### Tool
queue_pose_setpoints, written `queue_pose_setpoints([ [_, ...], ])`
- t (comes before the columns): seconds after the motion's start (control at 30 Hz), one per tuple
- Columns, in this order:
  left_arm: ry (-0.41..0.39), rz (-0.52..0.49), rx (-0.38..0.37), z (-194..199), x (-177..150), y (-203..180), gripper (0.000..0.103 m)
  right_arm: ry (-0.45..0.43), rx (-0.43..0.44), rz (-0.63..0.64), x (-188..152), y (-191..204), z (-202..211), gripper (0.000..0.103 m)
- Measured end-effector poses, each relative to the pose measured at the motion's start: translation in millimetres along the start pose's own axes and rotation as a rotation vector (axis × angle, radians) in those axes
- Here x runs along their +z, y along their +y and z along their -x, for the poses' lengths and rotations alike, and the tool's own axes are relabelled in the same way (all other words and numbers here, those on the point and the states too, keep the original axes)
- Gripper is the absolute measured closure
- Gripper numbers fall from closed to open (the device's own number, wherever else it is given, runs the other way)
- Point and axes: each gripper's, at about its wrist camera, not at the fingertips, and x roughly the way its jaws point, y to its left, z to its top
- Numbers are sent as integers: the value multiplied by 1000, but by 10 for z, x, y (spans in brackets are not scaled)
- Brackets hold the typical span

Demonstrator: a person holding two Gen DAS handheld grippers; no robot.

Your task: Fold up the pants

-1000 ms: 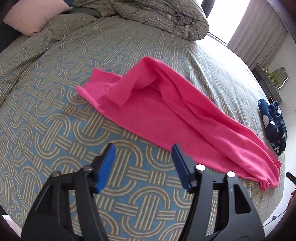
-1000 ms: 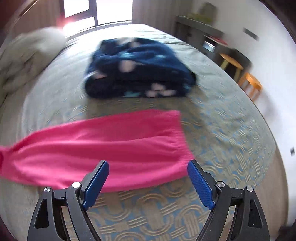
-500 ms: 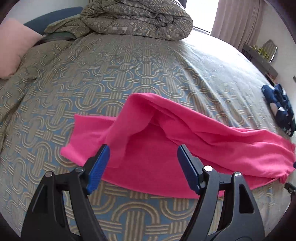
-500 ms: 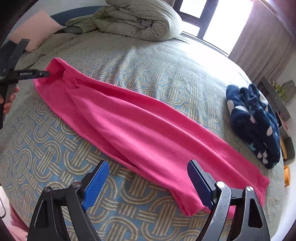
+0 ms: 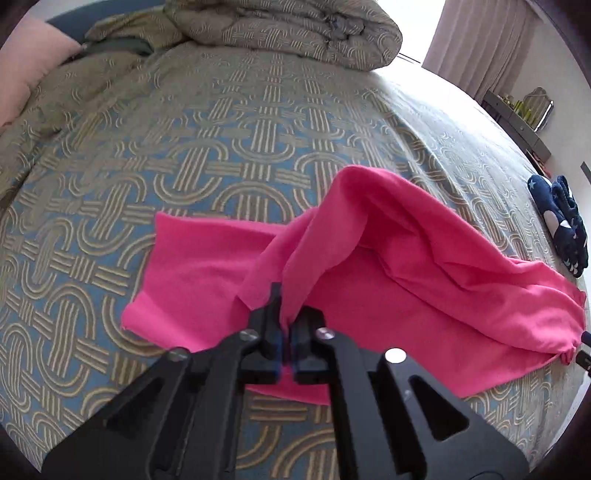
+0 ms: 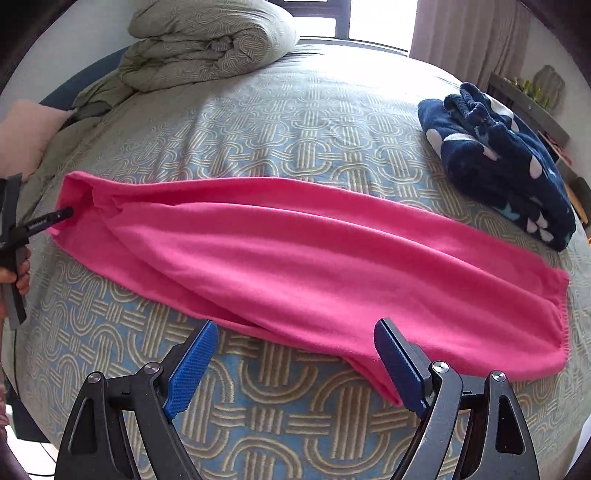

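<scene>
The pink pants point(image 5: 424, 280) lie stretched across the patterned bedspread point(image 5: 207, 147). My left gripper point(image 5: 286, 325) is shut on a fold of the pants' upper layer near the leg end and lifts it a little off the bed. In the right wrist view the pants point(image 6: 303, 258) run from left to right, and the left gripper point(image 6: 62, 214) shows at their left end. My right gripper point(image 6: 295, 365) is open and empty, just in front of the pants' near edge, close to the waistband end.
A folded navy garment with white dots point(image 6: 506, 162) lies to the right of the pants, also in the left wrist view point(image 5: 561, 225). A bundled duvet point(image 5: 288, 29) sits at the head of the bed. A pink pillow point(image 5: 22, 66) lies far left.
My left gripper has closed on the pants' upper layer and raised it. My right gripper has swung to face the pants' near edge and stays open.
</scene>
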Motion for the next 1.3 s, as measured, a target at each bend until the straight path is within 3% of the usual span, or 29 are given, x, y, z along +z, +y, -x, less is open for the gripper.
queue_pose_setpoints([
  [0.13, -25, 45, -97, 307, 105, 52, 99, -14, -33, 27, -3, 62, 16, 15],
  [0.23, -47, 25, -155, 716, 263, 25, 99, -21, -47, 71, -16, 147, 30, 15],
  [0.37, -86, -10, -103, 1145, 587, -33, 99, -40, -25, 123, -19, 340, 60, 15],
  [0.5, -86, 4, -58, 1290, 965, -57, 99, -58, 9, 198, 44, 633, 36, 15],
  [0.6, -28, 44, -48, 1352, 1086, -65, 99, -83, 30, 252, 96, 841, 12, 15],
  [0.73, 149, 166, -46, 1195, 1168, 121, 98, -108, 52, 284, 179, 1010, -15, 15],
  [0.77, 184, 201, -40, 1084, 1183, 214, 94, -112, 62, 293, 196, 1041, -34, 15],
  [0.83, 254, 281, 61, 747, 1165, 457, 88, -102, 76, 332, 214, 1112, -125, 15],
  [0.9, 288, 316, 225, 442, 1115, 675, 87, -62, 28, 365, 220, 1175, -303, 15],
  [0.93, 298, 333, 259, 320, 1068, 777, 87, -43, -6, 370, 215, 1180, -385, 15],
  [1.07, 314, 424, 152, 110, 775, 1095, 81, -19, 9, 324, 208, 1074, -491, 15],
  [1.13, 307, 400, 134, 122, 643, 1112, 79, -14, 18, 306, 222, 992, -504, 15],
  [1.2, 286, 370, 100, 206, 539, 1052, 68, -20, 9, 302, 245, 957, -497, 15],
  [1.3, 252, 341, 8, 350, 349, 936, 64, -35, 13, 329, 271, 1006, -499, 15],
])
